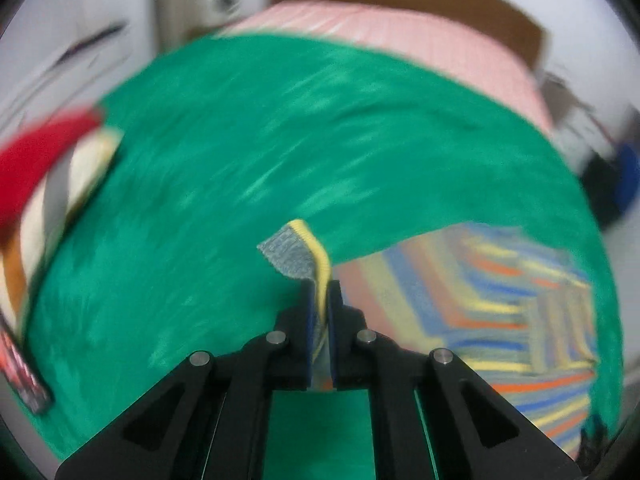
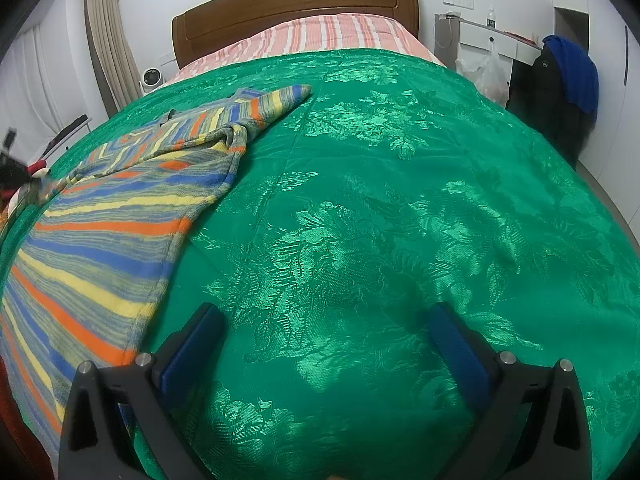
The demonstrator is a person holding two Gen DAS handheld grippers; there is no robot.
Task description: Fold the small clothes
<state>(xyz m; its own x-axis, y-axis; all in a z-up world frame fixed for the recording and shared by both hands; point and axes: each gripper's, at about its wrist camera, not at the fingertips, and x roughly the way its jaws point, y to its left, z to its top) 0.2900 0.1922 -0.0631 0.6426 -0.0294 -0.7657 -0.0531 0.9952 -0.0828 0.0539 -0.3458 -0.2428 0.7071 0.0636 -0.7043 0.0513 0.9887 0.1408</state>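
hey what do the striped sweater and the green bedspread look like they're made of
Striped sweater: looks like soft matte knit, perhaps wool or acrylic, with ribbed edging showing at the left gripper. Green bedspread: probably satin-like jacquard, glossy woven leaf pattern catching light.

Loads of open green bedspread (image 2: pixel 360 200) ahead and right of the wide-open right gripper (image 2: pixel 324 344); only the striped sweater (image 2: pixel 104 216) blocks the left, a sleeve reaching far-left.

The whole left wrist view is smeared by motion: the striped sweater (image 1: pixel 500 300) reads only as colour bands, and red and cream things (image 1: pixel 44 168) at far left cannot be identified. In the right wrist view, the sweater's near-left part runs past the edge.
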